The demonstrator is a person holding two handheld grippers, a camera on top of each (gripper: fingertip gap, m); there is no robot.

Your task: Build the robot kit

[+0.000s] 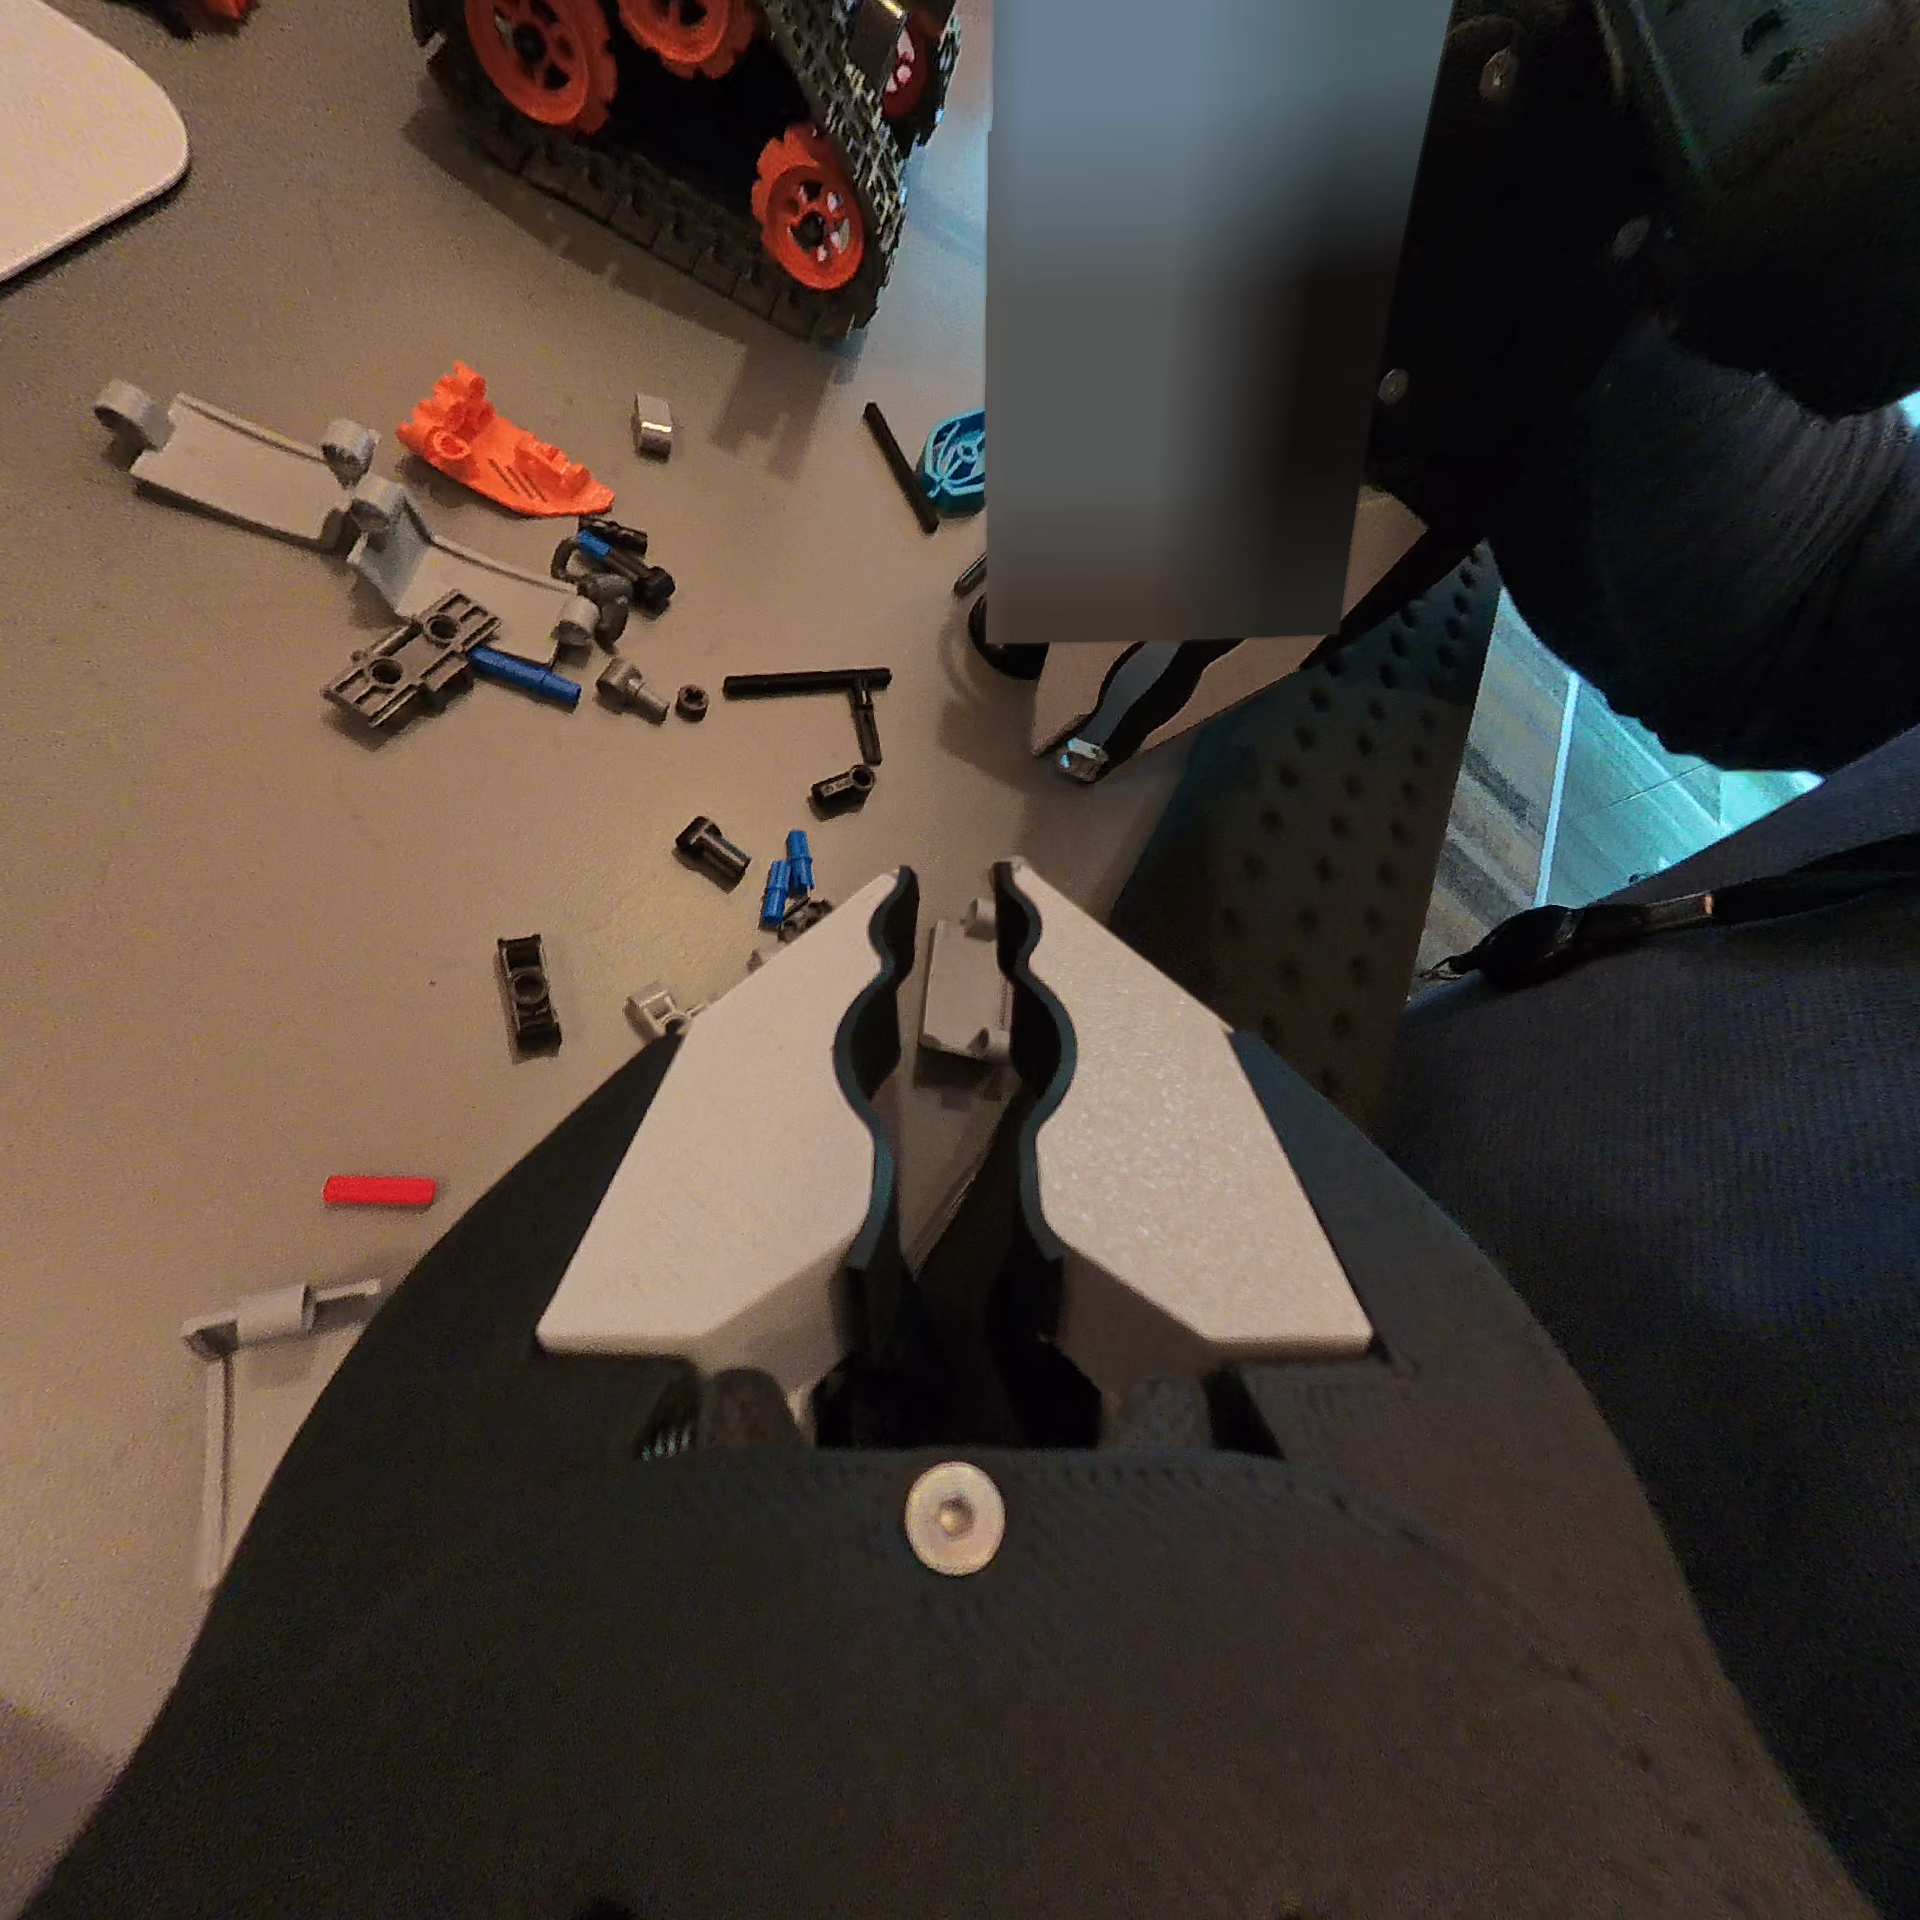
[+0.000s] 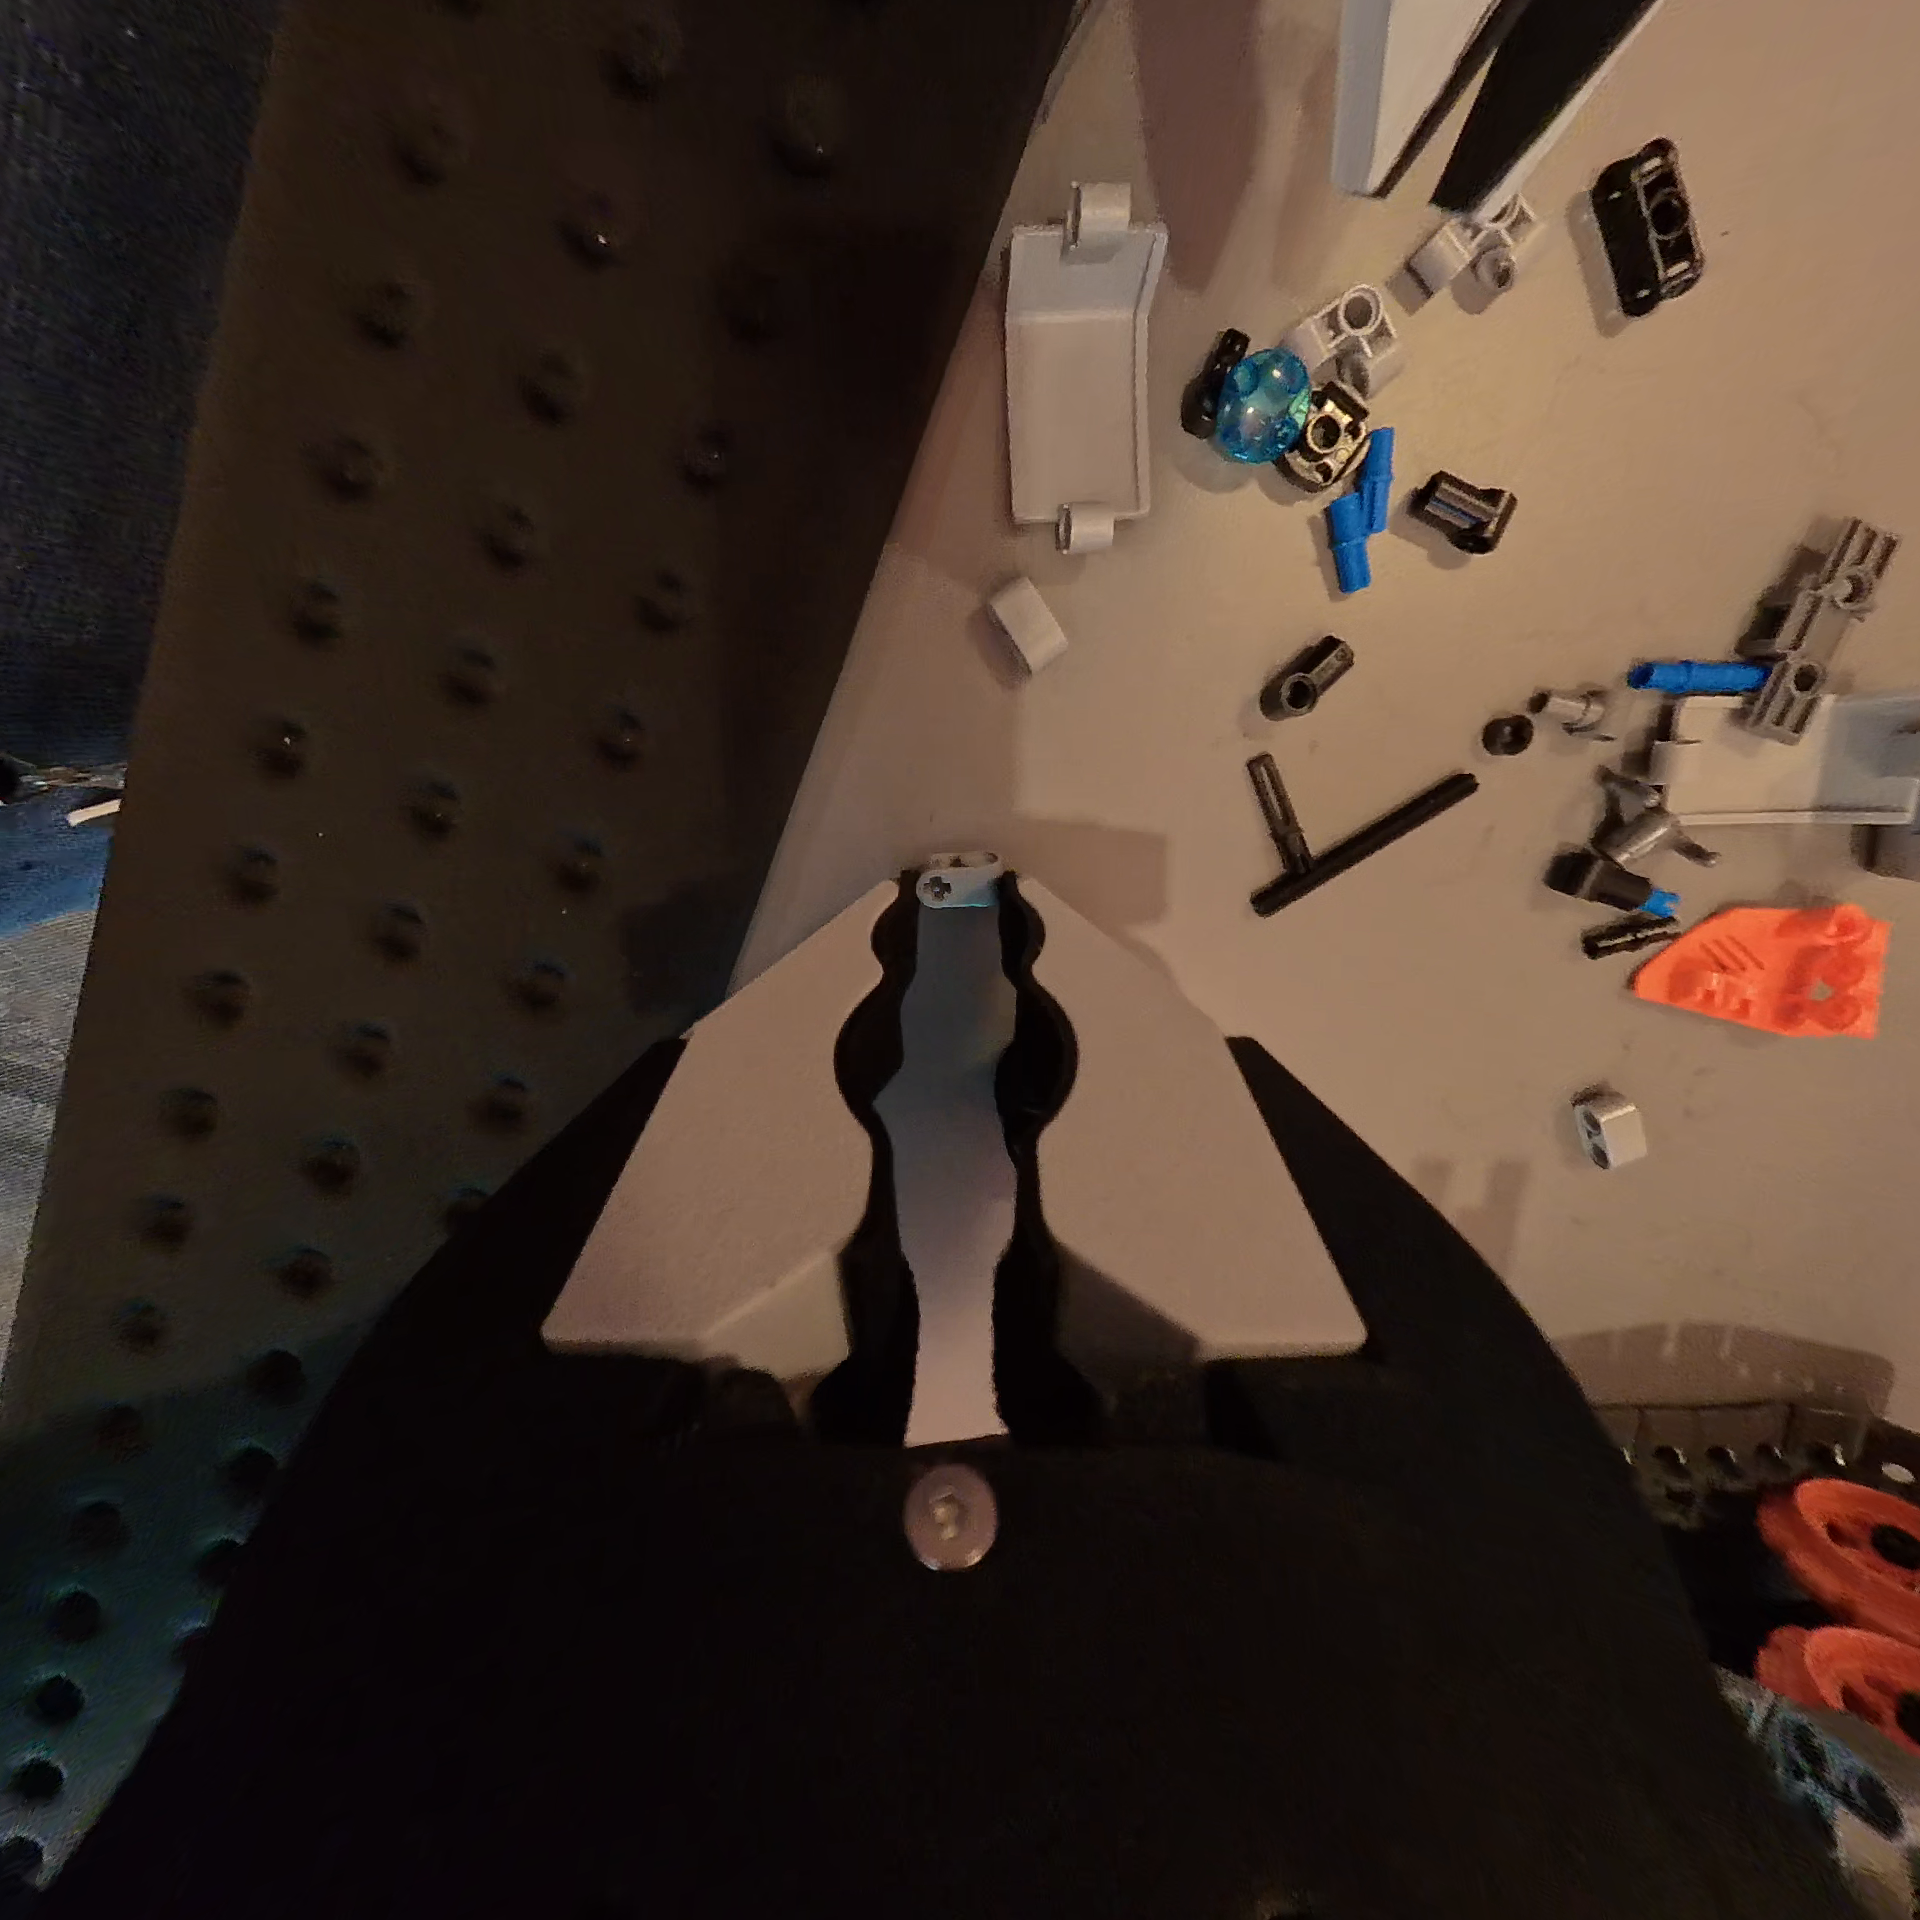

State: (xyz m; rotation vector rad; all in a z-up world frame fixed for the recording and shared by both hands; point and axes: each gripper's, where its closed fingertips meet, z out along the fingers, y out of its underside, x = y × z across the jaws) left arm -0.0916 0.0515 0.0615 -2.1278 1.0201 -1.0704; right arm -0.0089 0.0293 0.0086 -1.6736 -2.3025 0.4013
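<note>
**Left wrist view.** My left claw (image 1: 956,883) hangs over the near edge of the grey table (image 1: 208,987). Its jaws are parted by a narrow gap and hold nothing. Through the gap shows a grey curved panel (image 1: 966,987), lying flat on the table below. Just left of my fingertips lie two blue pins (image 1: 787,878) and a short black connector (image 1: 713,850). Farther in lie a black axle (image 1: 805,683) and an orange wedge piece (image 1: 499,457). A tracked vehicle with orange wheels (image 1: 727,156) stands toward the far edge. A red bar (image 1: 379,1191) lies alone nearer the left edge.

**Right wrist view.** My right claw (image 2: 961,894) is closed on a small light-grey connector (image 2: 956,876), pinched at the very fingertips. The claw and its piece sit over the table edge, just beside a black perforated chair panel (image 2: 468,623). I cannot tell whether the piece touches the table. A translucent blue dome (image 2: 1262,400) rests among small parts, well apart from this claw.
</note>
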